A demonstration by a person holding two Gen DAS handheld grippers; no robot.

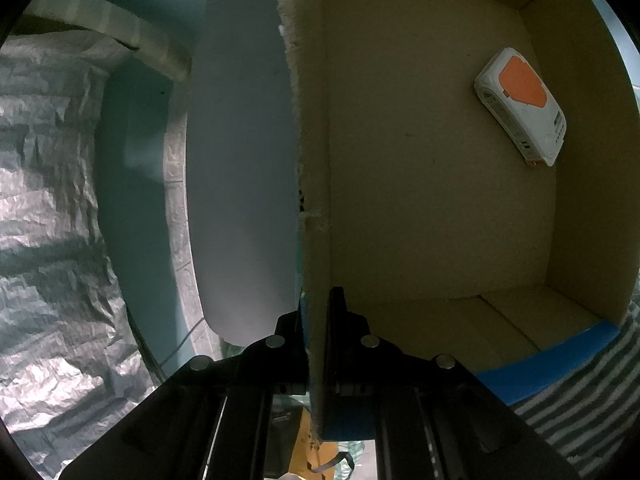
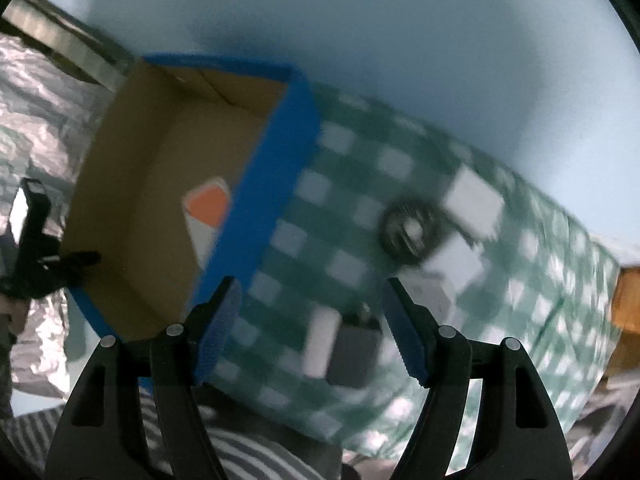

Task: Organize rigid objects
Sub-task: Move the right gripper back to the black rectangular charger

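Cardboard box (image 1: 420,168) with blue edges is pinched by the left claw (image 1: 318,344), which is clamped tight on one side wall, one finger inside and one outside. The box sits at the left end of the tabletop (image 2: 540,280), which has a green checked cloth on it. A white and orange gadget (image 1: 522,106) already lies inside the box, against the far wall. The right claw (image 2: 312,340) is wide and holds nothing. It hangs over the cloth, just beside the box. Under it lie a white block with a grey block (image 2: 354,354) touching it, a dark round ring (image 2: 412,228) further off, and more white pieces, all blurry. I think the next job is to pick one of these up. To do it well, the right claw should come straight down around one piece only, then squeeze gently. The left claw should hold the box steady. The pieces sit close together, so a neighbour may get bumped. The tall blue wall must be cleared on the way in.
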